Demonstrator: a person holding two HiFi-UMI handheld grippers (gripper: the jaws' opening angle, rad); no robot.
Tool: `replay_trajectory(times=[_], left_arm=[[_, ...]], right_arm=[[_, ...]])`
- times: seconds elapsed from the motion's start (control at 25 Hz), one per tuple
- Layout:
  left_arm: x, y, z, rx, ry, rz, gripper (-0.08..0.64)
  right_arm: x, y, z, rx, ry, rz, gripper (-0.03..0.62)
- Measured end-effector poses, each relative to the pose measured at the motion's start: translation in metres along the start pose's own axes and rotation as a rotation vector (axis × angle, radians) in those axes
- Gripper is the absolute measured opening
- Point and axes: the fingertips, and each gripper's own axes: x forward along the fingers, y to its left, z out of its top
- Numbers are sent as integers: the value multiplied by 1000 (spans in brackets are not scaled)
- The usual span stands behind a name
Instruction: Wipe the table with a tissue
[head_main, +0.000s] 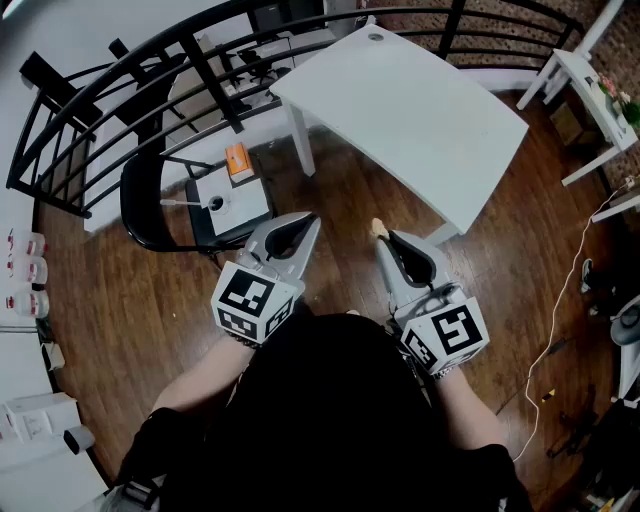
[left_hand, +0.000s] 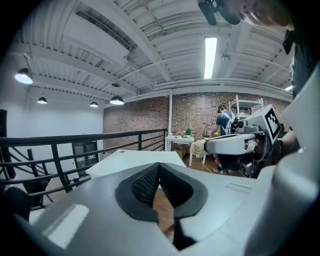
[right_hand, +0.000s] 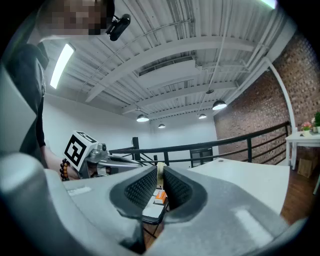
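Two tools are held side by side over a wooden floor (head_main: 120, 320), with the marker cubes nearest the person. The left tool (head_main: 305, 225) is seen closed: in the left gripper view its dark ribbed pads (left_hand: 145, 185) meet at the tips and nothing is held between them. The right tool (head_main: 384, 238) is closed on a small, pale crumpled tissue (head_main: 378, 229), which is pinched at the very tips and sticks out just beyond them. In the right gripper view the tissue (right_hand: 160, 168) is seen as a pale strip in the narrow slot between the pads (right_hand: 176, 189). From the left tool, the tissue (left_hand: 199, 148) is seen to the right, at the front end of the right tool (left_hand: 207, 146).

The white bench (head_main: 420, 110) lies ahead of both tools, well apart from them, and its top is bare. Ahead and to the left of the left tool, a black chair (head_main: 140, 215) is seen carrying a white box (head_main: 235, 198) with a small orange object (head_main: 238, 160) behind it.
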Motion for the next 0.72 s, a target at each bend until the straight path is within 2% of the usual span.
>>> replay_trajectory(times=[0.36, 0.72], left_arm=[[36, 15, 2, -6, 11, -9, 9], [97, 78, -11, -57, 48, -5, 9]], right_arm=[[24, -28, -1, -18, 25, -6, 28], [103, -76, -12, -7, 117, -14, 28]])
